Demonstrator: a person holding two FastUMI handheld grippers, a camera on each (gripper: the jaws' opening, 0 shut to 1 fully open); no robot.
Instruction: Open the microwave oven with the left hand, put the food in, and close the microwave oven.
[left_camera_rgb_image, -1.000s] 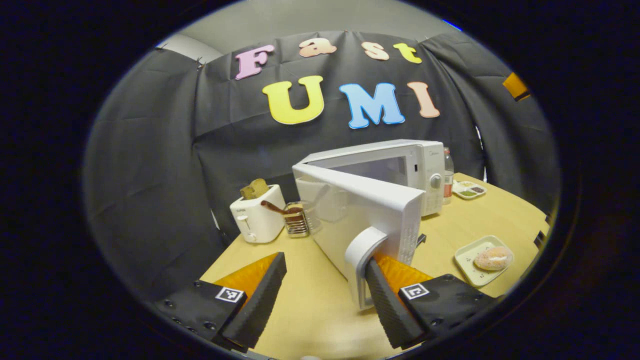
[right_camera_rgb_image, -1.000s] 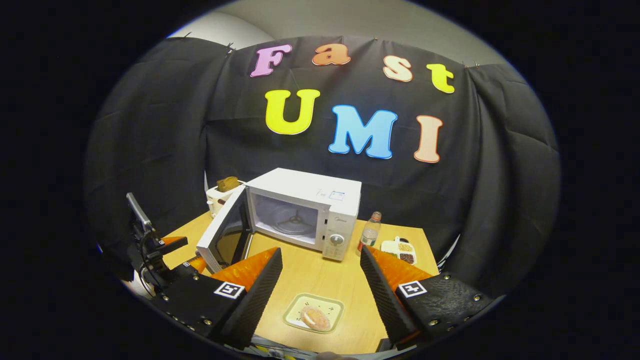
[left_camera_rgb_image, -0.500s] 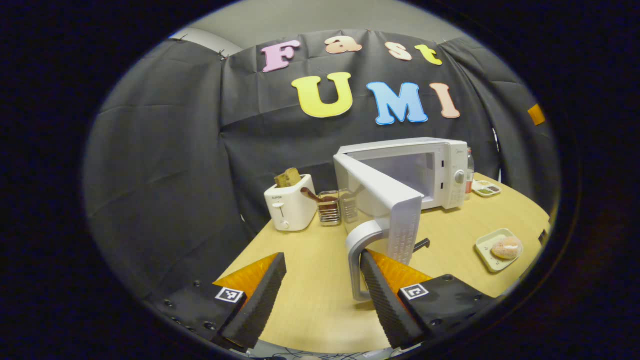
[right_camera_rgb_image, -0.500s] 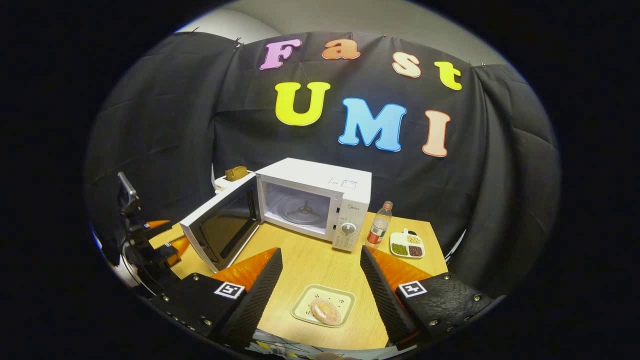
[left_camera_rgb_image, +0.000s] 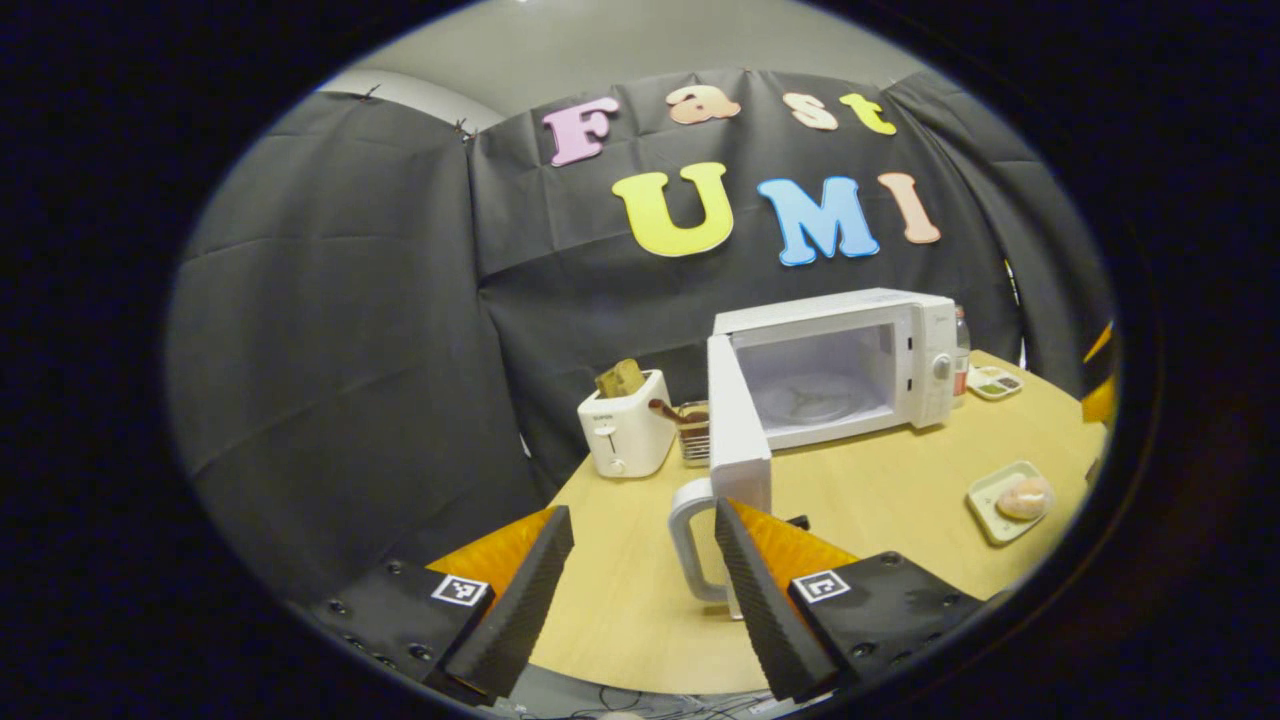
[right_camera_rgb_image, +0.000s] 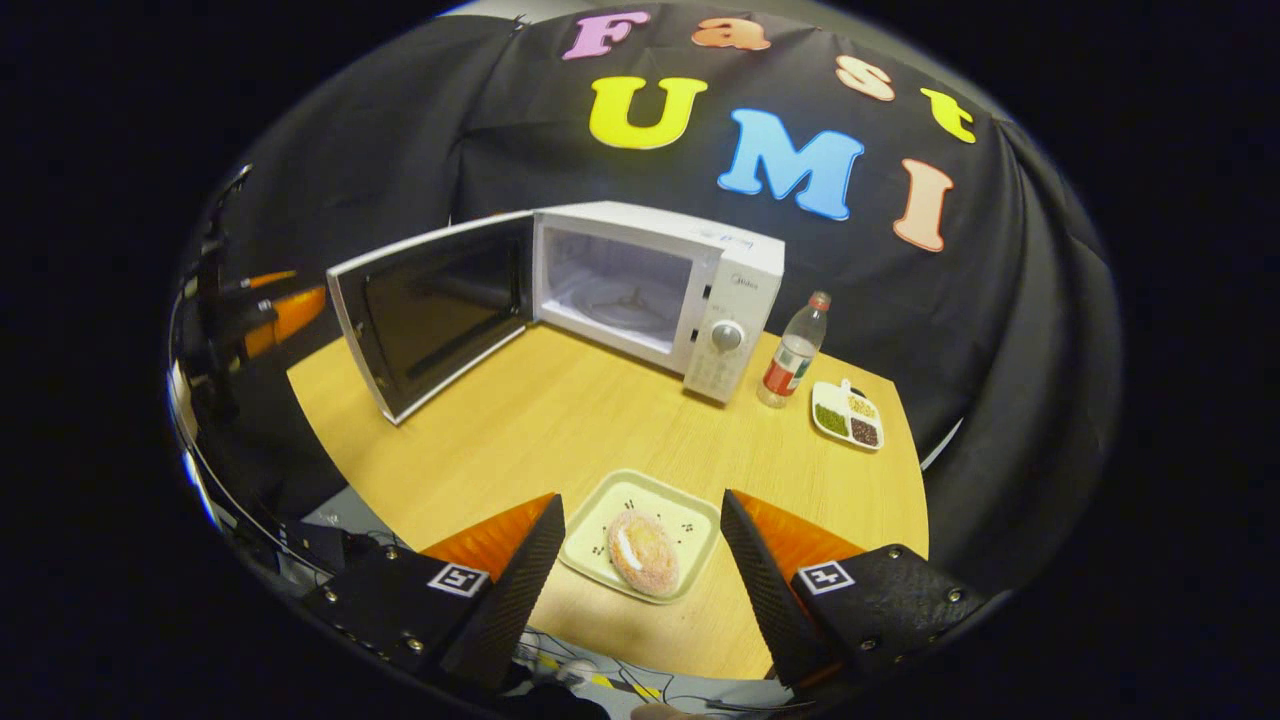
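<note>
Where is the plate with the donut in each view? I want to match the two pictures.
Left gripper view: the plate with the donut lies at the far right on the table, right of the open microwave door.
Right gripper view: the plate with the donut lies low in the middle, between the right gripper's fingers.
Shared landmark: the white microwave, beyond the plate in both.

Even, soft light; sharp centre (edges bend strongly)

Cloth-walled booth, microwave (right_camera_rgb_image: 660, 285) tabletop (right_camera_rgb_image: 560, 420)
</note>
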